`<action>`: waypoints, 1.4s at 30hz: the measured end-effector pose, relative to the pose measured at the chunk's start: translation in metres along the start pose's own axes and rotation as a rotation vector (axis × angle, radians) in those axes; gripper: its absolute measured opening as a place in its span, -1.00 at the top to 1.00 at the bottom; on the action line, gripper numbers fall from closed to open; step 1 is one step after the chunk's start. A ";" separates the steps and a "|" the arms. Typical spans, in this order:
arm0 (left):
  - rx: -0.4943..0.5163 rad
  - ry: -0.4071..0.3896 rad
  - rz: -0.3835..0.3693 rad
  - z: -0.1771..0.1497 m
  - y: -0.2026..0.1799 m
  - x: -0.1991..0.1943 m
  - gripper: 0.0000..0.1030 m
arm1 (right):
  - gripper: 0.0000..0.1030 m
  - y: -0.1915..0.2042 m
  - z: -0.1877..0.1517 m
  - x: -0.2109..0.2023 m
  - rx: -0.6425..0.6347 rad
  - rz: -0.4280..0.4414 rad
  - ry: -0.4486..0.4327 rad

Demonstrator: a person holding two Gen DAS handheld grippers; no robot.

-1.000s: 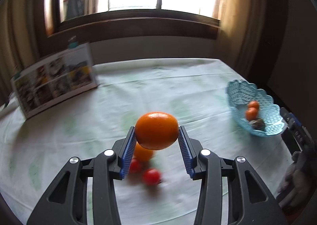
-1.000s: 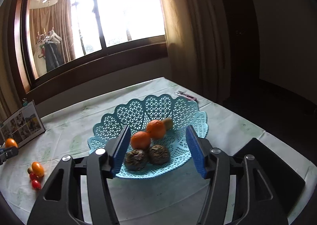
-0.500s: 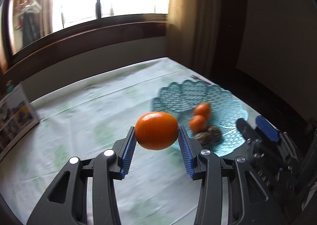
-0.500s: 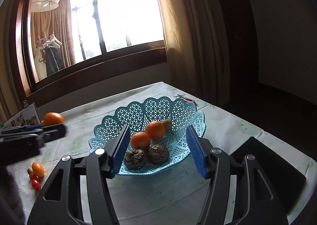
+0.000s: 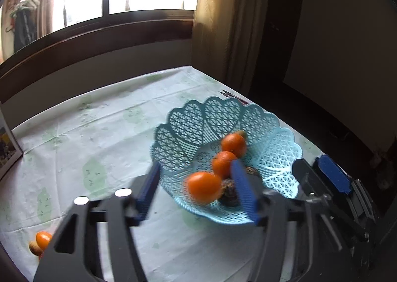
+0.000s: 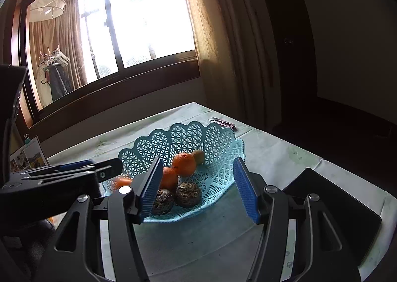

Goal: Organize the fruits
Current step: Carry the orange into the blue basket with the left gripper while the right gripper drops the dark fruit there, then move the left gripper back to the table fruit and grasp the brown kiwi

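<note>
A light-blue lattice basket [image 5: 223, 108] [image 6: 188, 130] stands on the pale tablecloth. In it lie two oranges [image 5: 233, 144] [image 6: 184, 164], two dark rough balls [image 6: 188, 193] and a small greenish fruit [image 6: 198, 156]. My left gripper [image 5: 197, 191] [image 6: 74, 170] hangs over the basket's near rim with its jaws opening. A blurred orange [image 5: 203, 190] [image 6: 122, 181] sits loose between the pads, touching neither. My right gripper [image 6: 198, 191] [image 5: 315, 170] stands open just in front of the basket, holding nothing.
Small orange and tan fruits [image 5: 43, 239] lie on the cloth at the far left. A photo card [image 6: 27, 158] stands at the back left. A flat black object [image 6: 335, 207] lies to the right of the basket, a small clipper [image 6: 223, 122] behind it.
My left gripper swung right from the loose fruits to the basket with the orange, then spread its jaws; the orange has come free of the pads. The right gripper stayed put.
</note>
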State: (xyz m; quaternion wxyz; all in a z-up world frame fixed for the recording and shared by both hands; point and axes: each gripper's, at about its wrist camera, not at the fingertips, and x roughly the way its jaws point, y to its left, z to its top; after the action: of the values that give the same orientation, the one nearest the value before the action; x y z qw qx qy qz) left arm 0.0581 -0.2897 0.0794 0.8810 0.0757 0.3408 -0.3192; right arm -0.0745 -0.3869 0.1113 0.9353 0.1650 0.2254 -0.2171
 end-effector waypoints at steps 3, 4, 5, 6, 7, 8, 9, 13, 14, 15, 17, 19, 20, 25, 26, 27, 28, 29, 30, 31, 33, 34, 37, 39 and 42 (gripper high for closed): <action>-0.032 -0.002 0.023 0.000 0.011 -0.007 -0.41 | -0.18 -0.001 0.000 0.000 0.003 -0.005 -0.001; -0.037 -0.003 0.030 0.000 0.014 -0.008 -0.44 | -0.18 0.000 0.000 0.000 0.002 -0.003 -0.004; -0.042 -0.005 0.038 -0.001 0.017 -0.011 -0.47 | -0.18 0.000 0.000 0.000 0.002 -0.001 -0.006; -0.049 -0.008 0.054 -0.001 0.022 -0.014 -0.56 | -0.19 0.000 0.000 -0.001 0.001 0.002 -0.011; -0.055 -0.012 0.067 -0.002 0.025 -0.017 -0.65 | -0.19 -0.001 0.000 -0.002 0.002 0.005 -0.016; -0.061 -0.018 0.083 -0.004 0.029 -0.022 -0.70 | -0.22 -0.001 0.000 -0.002 0.003 0.008 -0.020; -0.065 -0.022 0.092 -0.005 0.032 -0.024 -0.76 | -0.30 -0.001 0.001 -0.002 0.005 0.011 -0.022; -0.087 -0.034 0.135 -0.011 0.049 -0.038 -0.77 | -0.34 -0.001 0.001 -0.006 0.007 0.021 -0.041; -0.093 -0.035 0.142 -0.012 0.053 -0.041 -0.77 | -0.34 0.000 0.001 -0.006 0.005 0.022 -0.040; -0.100 -0.037 0.153 -0.014 0.058 -0.045 -0.77 | -0.34 0.000 0.001 -0.006 0.003 0.026 -0.039; -0.111 -0.043 0.183 -0.017 0.067 -0.054 -0.77 | -0.34 0.000 0.001 -0.007 0.004 0.032 -0.042; -0.123 -0.050 0.207 -0.020 0.076 -0.063 -0.77 | -0.34 0.000 0.001 -0.008 0.005 0.036 -0.044; -0.130 -0.053 0.216 -0.022 0.080 -0.067 -0.77 | -0.34 0.000 0.000 -0.008 0.005 0.038 -0.044; -0.165 -0.060 0.280 -0.031 0.106 -0.088 -0.77 | -0.34 0.003 0.000 -0.008 -0.004 0.047 -0.042; -0.172 -0.059 0.296 -0.033 0.111 -0.093 -0.77 | -0.34 0.003 0.000 -0.008 -0.007 0.049 -0.043; -0.176 -0.059 0.306 -0.035 0.115 -0.096 -0.77 | -0.35 0.004 0.000 -0.009 -0.010 0.052 -0.043; -0.181 -0.059 0.318 -0.038 0.120 -0.099 -0.77 | -0.38 0.005 -0.001 -0.009 -0.015 0.054 -0.044; -0.186 -0.058 0.334 -0.040 0.125 -0.103 -0.77 | -0.40 0.006 -0.001 -0.010 -0.021 0.055 -0.045; -0.188 -0.056 0.350 -0.044 0.130 -0.105 -0.77 | -0.42 0.007 -0.001 -0.010 -0.024 0.056 -0.046; -0.189 -0.054 0.361 -0.046 0.132 -0.106 -0.77 | -0.42 0.009 -0.002 -0.011 -0.031 0.061 -0.048; -0.200 -0.043 0.387 -0.054 0.143 -0.110 -0.77 | -0.42 0.011 -0.002 -0.011 -0.042 0.068 -0.051; -0.208 -0.037 0.395 -0.058 0.148 -0.111 -0.77 | -0.42 0.013 -0.003 -0.011 -0.048 0.071 -0.051; -0.240 -0.015 0.416 -0.071 0.164 -0.114 -0.77 | -0.42 0.017 -0.003 -0.011 -0.066 0.080 -0.047; -0.251 0.002 0.424 -0.080 0.171 -0.114 -0.77 | -0.42 0.020 -0.004 -0.010 -0.080 0.079 -0.042; -0.270 0.023 0.439 -0.094 0.183 -0.116 -0.77 | -0.42 0.023 -0.005 -0.008 -0.091 0.079 -0.037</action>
State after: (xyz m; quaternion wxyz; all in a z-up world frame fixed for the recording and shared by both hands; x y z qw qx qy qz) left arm 0.0531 -0.0543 0.0684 0.9274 0.0330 0.3657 -0.0712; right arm -0.0720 -0.3629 0.1157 0.9536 0.1269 0.2113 -0.1727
